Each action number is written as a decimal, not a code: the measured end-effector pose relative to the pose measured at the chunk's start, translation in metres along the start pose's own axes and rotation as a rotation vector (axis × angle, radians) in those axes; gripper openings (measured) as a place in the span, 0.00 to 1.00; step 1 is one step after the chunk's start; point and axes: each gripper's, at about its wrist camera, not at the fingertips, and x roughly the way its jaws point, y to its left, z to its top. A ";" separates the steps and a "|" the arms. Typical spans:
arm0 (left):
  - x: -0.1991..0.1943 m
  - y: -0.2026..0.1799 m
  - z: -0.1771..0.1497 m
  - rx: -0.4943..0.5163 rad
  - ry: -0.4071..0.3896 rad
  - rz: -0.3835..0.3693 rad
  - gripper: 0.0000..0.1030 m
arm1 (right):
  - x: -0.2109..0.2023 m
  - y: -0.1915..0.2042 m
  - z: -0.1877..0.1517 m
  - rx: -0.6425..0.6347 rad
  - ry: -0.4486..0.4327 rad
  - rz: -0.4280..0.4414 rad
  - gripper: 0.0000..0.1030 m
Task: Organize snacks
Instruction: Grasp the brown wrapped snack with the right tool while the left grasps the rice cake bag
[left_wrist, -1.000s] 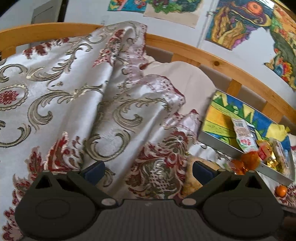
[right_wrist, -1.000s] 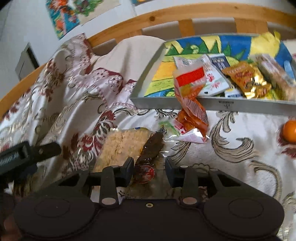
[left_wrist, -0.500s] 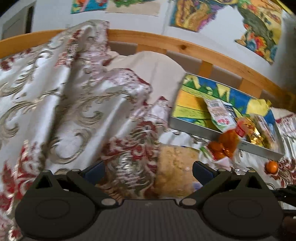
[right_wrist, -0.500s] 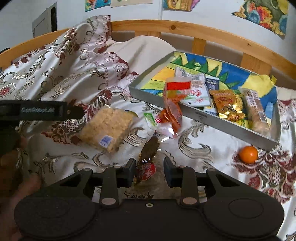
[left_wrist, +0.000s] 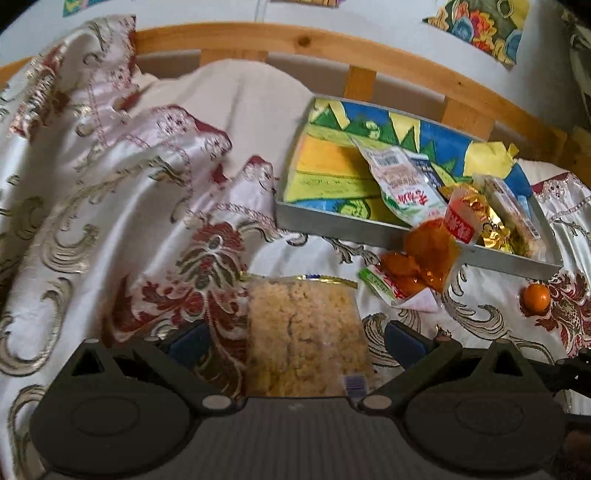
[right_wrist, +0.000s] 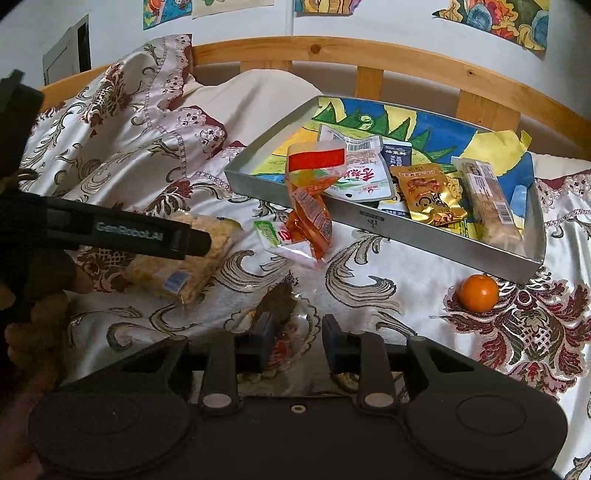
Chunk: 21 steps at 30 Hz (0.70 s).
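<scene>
A clear pack of puffed rice cake (left_wrist: 303, 328) lies on the bedspread between the wide-open fingers of my left gripper (left_wrist: 295, 339); it also shows in the right wrist view (right_wrist: 177, 262), under the left gripper's finger (right_wrist: 147, 236). My right gripper (right_wrist: 297, 343) is partly open around a clear pack with a dark brown snack (right_wrist: 279, 302), jaws not touching it. A grey tray (right_wrist: 406, 229) with several snack packs stands behind. An orange-red packet (right_wrist: 310, 206) leans on its front wall. A green-white sachet (right_wrist: 273, 236) lies beside it.
A tangerine (right_wrist: 478, 291) lies on the bedspread in front of the tray's right corner. A rumpled patterned quilt (left_wrist: 92, 177) is heaped at the left. A wooden bed rail (right_wrist: 406, 74) runs behind the tray.
My left gripper has swung right and now straddles the rice cake pack. My right gripper has pulled back and risen, so the dark snack pack sits further forward between its jaws.
</scene>
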 end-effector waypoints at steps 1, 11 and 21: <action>0.004 0.001 0.001 -0.006 0.017 0.000 0.99 | 0.000 0.000 0.000 -0.001 0.000 0.000 0.30; 0.015 -0.002 0.001 0.016 0.082 0.044 0.98 | 0.002 0.000 0.000 0.004 0.000 -0.004 0.33; 0.006 -0.006 -0.002 0.021 0.069 0.035 0.79 | 0.001 0.000 -0.001 0.013 -0.014 -0.008 0.42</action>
